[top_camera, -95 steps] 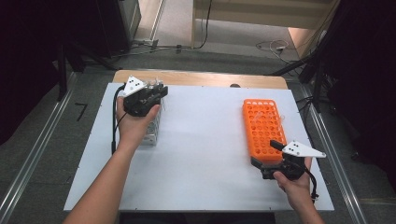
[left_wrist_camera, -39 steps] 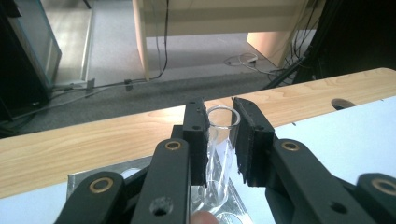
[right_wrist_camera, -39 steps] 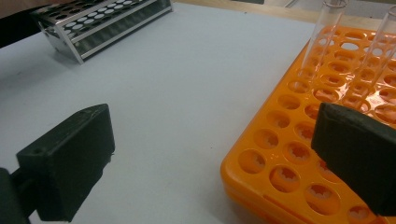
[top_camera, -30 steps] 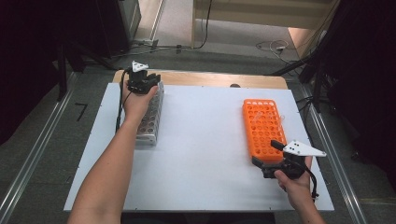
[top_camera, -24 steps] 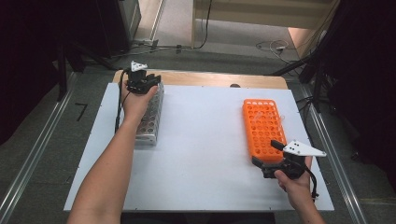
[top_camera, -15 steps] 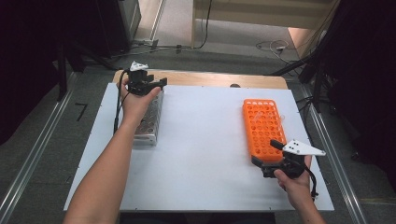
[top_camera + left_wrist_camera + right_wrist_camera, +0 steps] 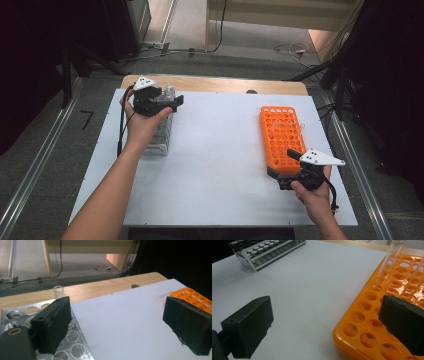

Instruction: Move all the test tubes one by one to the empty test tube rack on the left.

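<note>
Left tool point(image 7: 167, 102) shifted right, white table point(image 7: 220, 150), grey floor point(image 7: 45, 150)

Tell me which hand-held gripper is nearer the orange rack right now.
Right. The right hand-held gripper sits at the orange rack's near end, one jaw over its holes. The left hand-held gripper is across the table, above the metal rack.

The rack point(image 7: 283, 137) on the right is bright orange, dotted with rows of round holes. The other rack point(image 7: 161, 131) is silvery metal with the same hole pattern. Clear tubes point(image 7: 393, 258) stand in the orange one. The worktop point(image 7: 220, 150) is white, with a pale wood strip point(image 7: 215, 84); the jaws are matt black.
</note>
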`<state>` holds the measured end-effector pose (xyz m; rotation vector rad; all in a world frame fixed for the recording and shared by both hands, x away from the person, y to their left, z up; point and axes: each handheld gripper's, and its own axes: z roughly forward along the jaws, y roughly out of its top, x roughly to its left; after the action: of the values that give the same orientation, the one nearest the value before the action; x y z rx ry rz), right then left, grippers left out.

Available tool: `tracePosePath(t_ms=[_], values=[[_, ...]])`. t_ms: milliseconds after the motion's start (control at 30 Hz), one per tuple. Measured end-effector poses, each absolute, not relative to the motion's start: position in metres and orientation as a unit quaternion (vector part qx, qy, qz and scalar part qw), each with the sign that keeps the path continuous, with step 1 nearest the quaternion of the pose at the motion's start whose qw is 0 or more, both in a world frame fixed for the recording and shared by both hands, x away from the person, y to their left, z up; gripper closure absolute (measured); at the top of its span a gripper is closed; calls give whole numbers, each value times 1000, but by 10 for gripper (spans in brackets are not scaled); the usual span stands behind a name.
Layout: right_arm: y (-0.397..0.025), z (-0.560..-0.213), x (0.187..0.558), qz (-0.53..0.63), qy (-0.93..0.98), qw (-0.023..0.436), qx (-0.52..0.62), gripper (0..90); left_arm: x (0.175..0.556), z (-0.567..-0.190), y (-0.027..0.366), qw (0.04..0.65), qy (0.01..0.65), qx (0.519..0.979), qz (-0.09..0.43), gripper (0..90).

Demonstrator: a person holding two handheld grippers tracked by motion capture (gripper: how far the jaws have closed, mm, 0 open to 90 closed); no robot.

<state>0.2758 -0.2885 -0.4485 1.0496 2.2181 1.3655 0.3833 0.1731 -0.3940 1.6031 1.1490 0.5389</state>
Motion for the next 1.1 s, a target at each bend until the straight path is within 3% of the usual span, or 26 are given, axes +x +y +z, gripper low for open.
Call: tracePosePath(t_ms=[167, 1100], values=[[-288, -448, 276, 478, 778, 169, 371, 0, 363, -390, 166, 530, 465, 675, 220, 0], [-300, -439, 306, 477, 764, 174, 398, 0, 273, -408, 155, 555, 432, 672, 233, 0]])
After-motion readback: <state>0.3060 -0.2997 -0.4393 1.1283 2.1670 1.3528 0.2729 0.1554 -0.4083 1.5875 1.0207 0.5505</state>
